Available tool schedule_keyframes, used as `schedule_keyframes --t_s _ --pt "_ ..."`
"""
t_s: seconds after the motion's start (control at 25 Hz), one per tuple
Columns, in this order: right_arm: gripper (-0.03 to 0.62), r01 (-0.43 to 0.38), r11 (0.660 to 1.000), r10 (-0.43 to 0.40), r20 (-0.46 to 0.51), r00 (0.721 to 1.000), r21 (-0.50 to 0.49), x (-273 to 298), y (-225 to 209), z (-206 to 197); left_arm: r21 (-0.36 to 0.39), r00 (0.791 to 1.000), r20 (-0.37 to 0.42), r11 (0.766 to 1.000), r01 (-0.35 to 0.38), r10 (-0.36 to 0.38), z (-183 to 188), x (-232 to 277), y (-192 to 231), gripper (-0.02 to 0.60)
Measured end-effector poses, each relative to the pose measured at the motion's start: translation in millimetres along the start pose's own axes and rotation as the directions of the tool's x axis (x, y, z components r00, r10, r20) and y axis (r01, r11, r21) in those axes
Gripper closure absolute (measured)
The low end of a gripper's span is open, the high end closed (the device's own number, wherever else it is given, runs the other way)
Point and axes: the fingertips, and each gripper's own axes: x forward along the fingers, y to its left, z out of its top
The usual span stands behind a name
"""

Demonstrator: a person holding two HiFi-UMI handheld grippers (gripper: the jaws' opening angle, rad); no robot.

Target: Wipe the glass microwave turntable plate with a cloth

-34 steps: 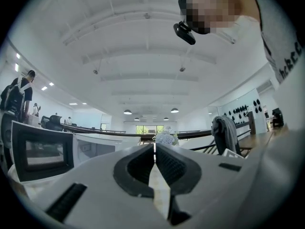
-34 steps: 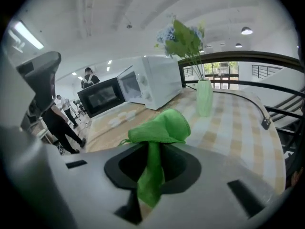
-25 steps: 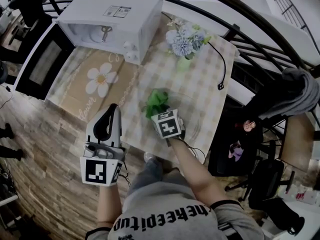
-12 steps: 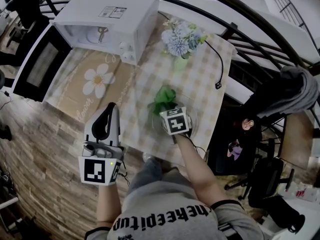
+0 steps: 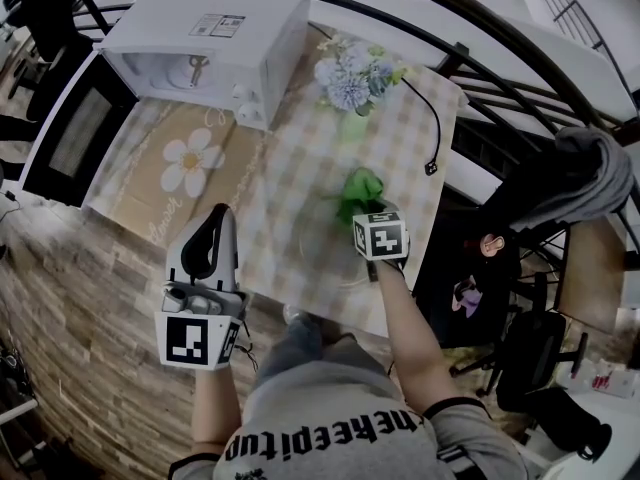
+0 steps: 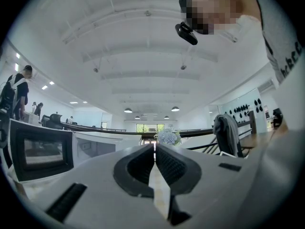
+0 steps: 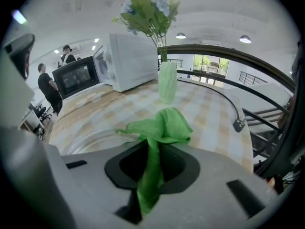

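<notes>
Wiping is the step I judge to be in hand. My left gripper [image 6: 154,150] idles off the table's near edge, its jaws pressed together with nothing between them and aimed out over the room. Below and to the left of my right gripper's [image 7: 152,149] jaws lies the glass turntable plate [image 7: 95,140], flat on the checked table [image 5: 400,148]. Those jaws are clamped tight on the green cloth [image 7: 159,125]. Its pinched strip runs lengthwise along them, and the loose bunch spills out just ahead of the tips, pointing toward the vase [image 7: 167,82] beyond. Whether the bunch presses on the glass I cannot tell. Next, I reckon, the cloth needs sweeping back leftward across the plate, with light downward pressure so the glass does not skid.
</notes>
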Motion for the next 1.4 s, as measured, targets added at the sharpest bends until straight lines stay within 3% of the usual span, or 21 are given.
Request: schedule_keyframes --t_s 0.16,0.32,0.6,0.84,1.08,1.2,1.4 --pt "0.535 0.032 0.999 -0.032 0.004 0.999 0.010 -5 -18 -4 0.001 1.000 0.002 1.000 -0.006 0.006 1 -4 1 0.571" --pt "0.536 0.019 1.000 -0.020 0.012 1.000 0.003 -10 -7 -3 0.003 1.000 0.003 1.000 -0.011 0.011 2 -8 3 0.571" --pt "0.534 -0.197 0.979 0.200 0.070 0.977 -0.048 -33 93 -4 0.003 1.000 0.012 1.000 -0.018 0.018 4 -17 -1 0.571" --pt "0.534 -0.329 0.930 0.337 0.017 0.942 -0.163 -36 173 -12 0.004 1.000 0.011 1.000 -0.021 0.021 5 -17 -3 0.571" --pt "0.536 -0.310 0.913 0.315 -0.025 0.949 -0.265 -27 178 -29 0.009 0.999 0.015 0.999 -0.031 0.031 6 -23 -3 0.571" --pt "0.536 -0.306 0.924 0.308 -0.026 0.951 -0.229 -27 165 -28 0.011 0.999 0.015 0.999 -0.032 0.032 7 -22 -2 0.571" --pt "0.536 -0.225 0.959 0.228 0.000 0.974 -0.175 -25 119 -27 0.010 0.999 0.017 1.000 -0.028 0.028 8 -22 -4 0.571"
